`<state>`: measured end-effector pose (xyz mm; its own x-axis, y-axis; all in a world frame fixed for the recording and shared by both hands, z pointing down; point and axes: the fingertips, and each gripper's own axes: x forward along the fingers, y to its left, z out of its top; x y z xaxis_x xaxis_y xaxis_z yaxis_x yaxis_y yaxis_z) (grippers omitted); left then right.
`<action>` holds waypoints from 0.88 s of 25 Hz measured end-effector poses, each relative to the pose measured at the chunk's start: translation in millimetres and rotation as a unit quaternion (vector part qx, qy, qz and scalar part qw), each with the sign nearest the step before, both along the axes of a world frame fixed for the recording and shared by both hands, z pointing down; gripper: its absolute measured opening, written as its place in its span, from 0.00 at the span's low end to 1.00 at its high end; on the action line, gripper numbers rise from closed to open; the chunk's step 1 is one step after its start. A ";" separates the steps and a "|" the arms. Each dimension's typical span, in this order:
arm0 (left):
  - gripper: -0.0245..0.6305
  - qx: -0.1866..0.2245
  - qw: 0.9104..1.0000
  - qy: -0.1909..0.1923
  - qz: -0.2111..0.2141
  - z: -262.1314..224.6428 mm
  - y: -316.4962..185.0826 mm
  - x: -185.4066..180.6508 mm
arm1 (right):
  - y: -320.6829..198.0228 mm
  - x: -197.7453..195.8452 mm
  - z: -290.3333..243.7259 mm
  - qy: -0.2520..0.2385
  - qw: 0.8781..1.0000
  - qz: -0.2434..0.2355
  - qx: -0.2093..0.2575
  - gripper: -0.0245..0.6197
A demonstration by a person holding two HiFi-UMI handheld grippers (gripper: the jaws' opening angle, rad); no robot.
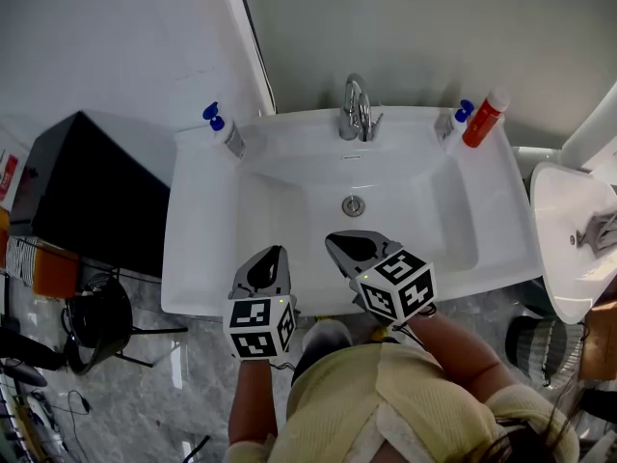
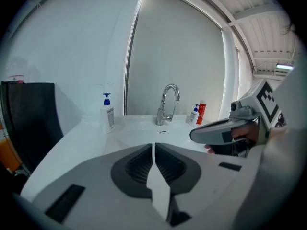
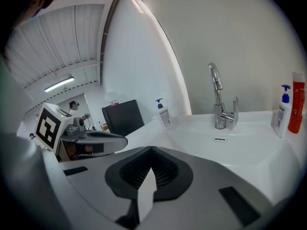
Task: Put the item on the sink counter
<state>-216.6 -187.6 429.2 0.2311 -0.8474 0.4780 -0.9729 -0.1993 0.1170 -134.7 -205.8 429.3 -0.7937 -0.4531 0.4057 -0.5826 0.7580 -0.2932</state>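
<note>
A white sink counter with a chrome faucet fills the head view. On its back rim stand a white pump bottle at the left, and a smaller pump bottle with a red bottle at the right. My left gripper hovers over the basin's front edge, shut and empty. Beside it, my right gripper points toward the drain, also shut with nothing between its jaws. The left gripper view shows its closed jaws and the right gripper alongside. Closed jaws also show in the right gripper view.
A black cabinet stands left of the sink, with a black stool on the marble floor below it. A second white basin sits at the right. The wall rises directly behind the faucet.
</note>
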 end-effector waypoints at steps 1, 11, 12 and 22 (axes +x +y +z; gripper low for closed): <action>0.11 0.000 1.000 0.000 0.000 -0.3 0.1 0.2 | 0.2 0.3 0.0 0.000 1.000 0.000 0.000 0.07; 0.11 0.002 1.000 0.002 0.001 0.1 -2.4 2.9 | -1.6 5.5 -0.1 0.001 1.000 0.004 0.000 0.07; 0.11 0.002 1.000 0.001 0.001 -0.3 -2.6 3.4 | -1.7 6.1 -0.5 0.001 1.000 0.005 0.000 0.07; 0.11 0.013 1.000 0.001 -0.006 -3.7 -3.2 -0.2 | -2.1 7.0 -2.3 0.001 1.000 0.008 0.001 0.07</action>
